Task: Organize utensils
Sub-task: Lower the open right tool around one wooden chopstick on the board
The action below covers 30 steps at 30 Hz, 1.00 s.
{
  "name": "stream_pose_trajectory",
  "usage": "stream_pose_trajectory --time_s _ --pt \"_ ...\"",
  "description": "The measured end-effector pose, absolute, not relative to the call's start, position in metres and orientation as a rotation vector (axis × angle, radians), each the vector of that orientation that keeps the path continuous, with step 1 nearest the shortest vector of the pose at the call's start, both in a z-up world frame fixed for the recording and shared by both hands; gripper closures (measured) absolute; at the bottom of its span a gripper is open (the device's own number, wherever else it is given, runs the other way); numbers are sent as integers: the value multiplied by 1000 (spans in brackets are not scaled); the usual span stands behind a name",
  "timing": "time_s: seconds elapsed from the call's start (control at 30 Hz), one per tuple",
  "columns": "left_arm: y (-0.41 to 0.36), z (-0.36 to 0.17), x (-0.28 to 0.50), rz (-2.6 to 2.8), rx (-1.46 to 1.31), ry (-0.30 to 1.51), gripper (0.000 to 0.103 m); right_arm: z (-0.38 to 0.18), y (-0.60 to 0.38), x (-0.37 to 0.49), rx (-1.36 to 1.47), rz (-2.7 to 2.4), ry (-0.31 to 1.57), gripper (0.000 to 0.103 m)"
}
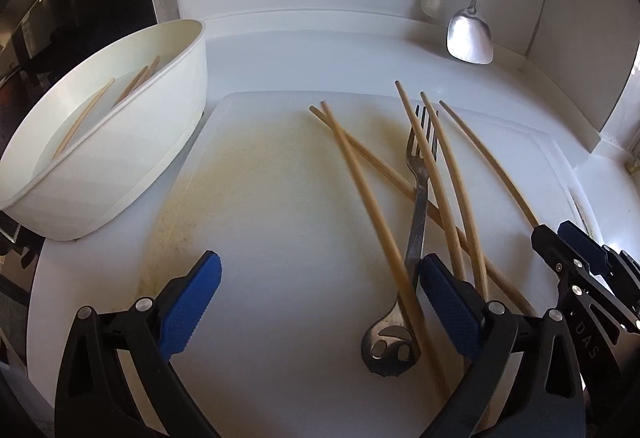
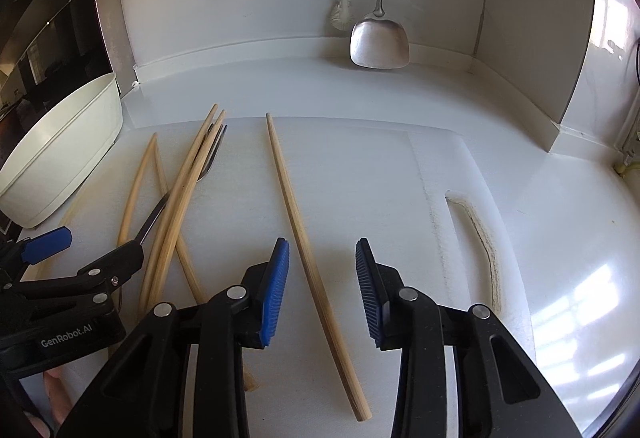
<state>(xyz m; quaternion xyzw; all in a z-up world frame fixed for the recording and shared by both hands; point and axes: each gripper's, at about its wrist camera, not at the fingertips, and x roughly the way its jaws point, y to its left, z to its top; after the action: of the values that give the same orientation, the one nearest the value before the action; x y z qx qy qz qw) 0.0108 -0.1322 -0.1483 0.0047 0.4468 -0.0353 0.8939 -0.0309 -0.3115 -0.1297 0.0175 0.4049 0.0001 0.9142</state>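
Several wooden chopsticks (image 1: 362,173) and a metal fork (image 1: 418,189) lie crossed on a white cutting board (image 1: 260,205). My left gripper (image 1: 320,302) is open low over the board, its right finger (image 1: 448,306) beside the fork's handle. A white oval holder (image 1: 132,141) at the left has chopsticks (image 1: 84,115) inside. In the right wrist view a single chopstick (image 2: 308,246) lies between the open fingers of my right gripper (image 2: 322,290), untouched. The pile (image 2: 176,197) and the left gripper (image 2: 80,270) are at its left.
A steel spatula (image 2: 380,37) and a white brush (image 2: 342,9) hang on the back wall. The holder (image 2: 60,153) stands at the far left. The board's handle slot (image 2: 476,234) is at the right. White counter (image 2: 560,238) extends right to a corner wall.
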Motion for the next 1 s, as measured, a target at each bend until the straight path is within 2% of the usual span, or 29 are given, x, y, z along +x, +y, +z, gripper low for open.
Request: stream_pose_trajectory --time_s 0.33,0.53,0.7,0.9,1.0 --pt "-118 -149 6 -69 -23 905 8 -129 -307 -22 21 20 837 68" --pt "-102 -145 1 -101 -103 870 19 -130 -307 -21 21 21 836 68" --pt "-94 -144 4 -95 -119 863 37 -129 -306 -21 22 17 836 68" --pt "-94 -144 3 -64 -82 861 48 -129 -304 -19 13 14 836 68" --pt "-100 -145 3 -36 -20 858 50 -128 -303 -18 8 10 838 68"
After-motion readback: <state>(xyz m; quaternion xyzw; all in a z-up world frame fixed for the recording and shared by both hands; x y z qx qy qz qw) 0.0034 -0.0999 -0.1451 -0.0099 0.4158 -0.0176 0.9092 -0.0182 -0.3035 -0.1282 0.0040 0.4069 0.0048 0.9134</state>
